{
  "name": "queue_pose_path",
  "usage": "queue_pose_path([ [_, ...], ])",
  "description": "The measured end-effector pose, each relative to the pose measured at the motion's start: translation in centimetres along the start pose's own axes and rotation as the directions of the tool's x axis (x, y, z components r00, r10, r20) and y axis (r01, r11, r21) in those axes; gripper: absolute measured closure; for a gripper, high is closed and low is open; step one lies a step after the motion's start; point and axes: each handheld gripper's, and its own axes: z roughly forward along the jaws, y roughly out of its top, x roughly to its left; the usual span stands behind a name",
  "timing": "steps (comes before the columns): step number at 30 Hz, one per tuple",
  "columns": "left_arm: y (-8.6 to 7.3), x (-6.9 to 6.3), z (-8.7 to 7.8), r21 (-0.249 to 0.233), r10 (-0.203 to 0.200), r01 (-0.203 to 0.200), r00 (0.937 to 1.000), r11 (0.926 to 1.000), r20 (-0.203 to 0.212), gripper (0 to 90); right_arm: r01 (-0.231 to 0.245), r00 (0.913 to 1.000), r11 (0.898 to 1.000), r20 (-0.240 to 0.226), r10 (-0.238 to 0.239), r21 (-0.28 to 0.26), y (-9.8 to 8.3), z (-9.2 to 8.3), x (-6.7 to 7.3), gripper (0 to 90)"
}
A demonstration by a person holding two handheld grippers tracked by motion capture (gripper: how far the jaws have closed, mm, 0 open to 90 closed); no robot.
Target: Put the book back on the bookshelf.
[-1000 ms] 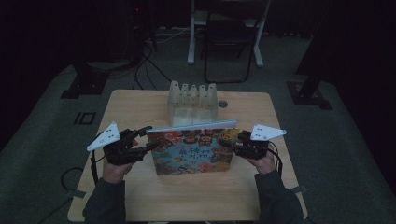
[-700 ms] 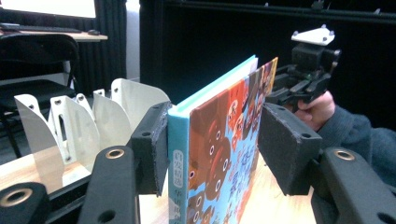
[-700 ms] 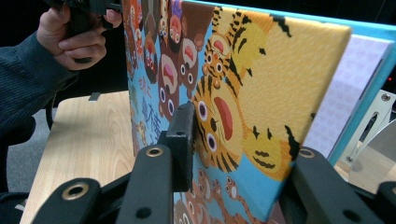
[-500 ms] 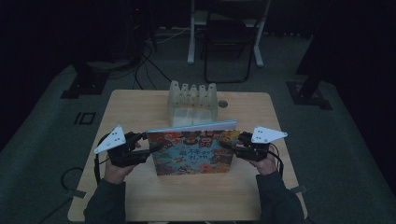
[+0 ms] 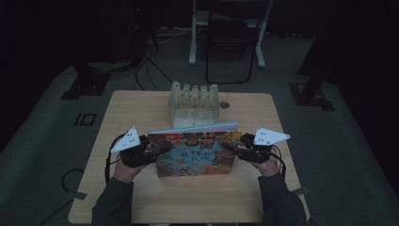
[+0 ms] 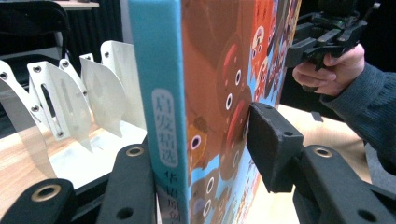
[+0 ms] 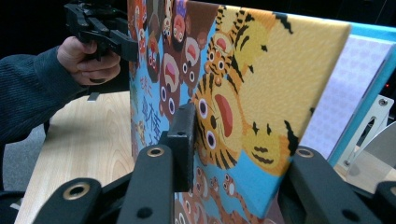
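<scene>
Both grippers met at one picture book (image 5: 196,153), which stood upright on the wooden table (image 5: 141,108), its bright animal cover toward the person. At the book's left edge, the left gripper (image 5: 157,151) straddled the teal spine (image 6: 161,107). Its jaws had just been closing, the book between them. In the left gripper view one jaw lay against the back side by the spine, and the other pad (image 6: 271,140) reached the illustrated cover; whether it pressed there I could not tell for sure, though it looked to be touching. At the right edge, the right gripper (image 5: 230,147) was clamped on the book. In the right gripper view one pad (image 7: 183,144) sat flat against the tiger on the cover, with the other jaw behind the pale inner pages. Just behind the book stood a white slotted rack (image 5: 194,104), its dividers upright, near the table's far edge. A sleeve (image 6: 369,102) covered each forearm.
</scene>
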Motion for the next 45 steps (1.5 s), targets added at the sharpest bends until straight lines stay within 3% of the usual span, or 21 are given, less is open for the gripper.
queue_pose_path([
  [10,-0.6,-0.2,-0.1,0.006,0.012,-0.012,0.9999,0.9999,-0.011,57.9,-0.002,1.0,1.0,0.008,0.002,-0.001,-0.1,0.0,0.0,66.3],
  [16,-0.6,-0.1,0.1,-0.005,0.015,-0.014,0.9993,0.9999,0.035,59.3,0.002,1.0,1.0,0.003,-0.002,0.0,-0.1,-0.1,0.0,66.2],
  [20,-0.6,0.0,0.2,-0.01,0.015,-0.015,0.9992,0.9998,0.037,58.8,0.006,1.0,1.0,0.003,-0.006,-0.001,-0.2,-0.2,0.1,66.3],
  [24,-0.7,0.0,0.5,-0.015,0.014,-0.014,0.9998,0.9998,0.012,54.5,0.005,1.0,1.0,0.004,-0.005,-0.006,-0.2,-0.2,0.1,66.5],
  [34,-0.7,0.2,1.9,-0.025,0.005,-0.003,0.9965,0.9997,0.084,50.3,0.012,0.9999,1.0,-0.002,-0.012,-0.004,-0.2,-0.2,0.1,66.8],
  [45,-0.9,-0.1,2.9,-0.027,0.023,-0.021,0.9956,0.9994,0.091,42.2,0.008,1.0,1.0,-0.002,-0.008,-0.008,-0.3,-0.4,0.0,66.1],
])
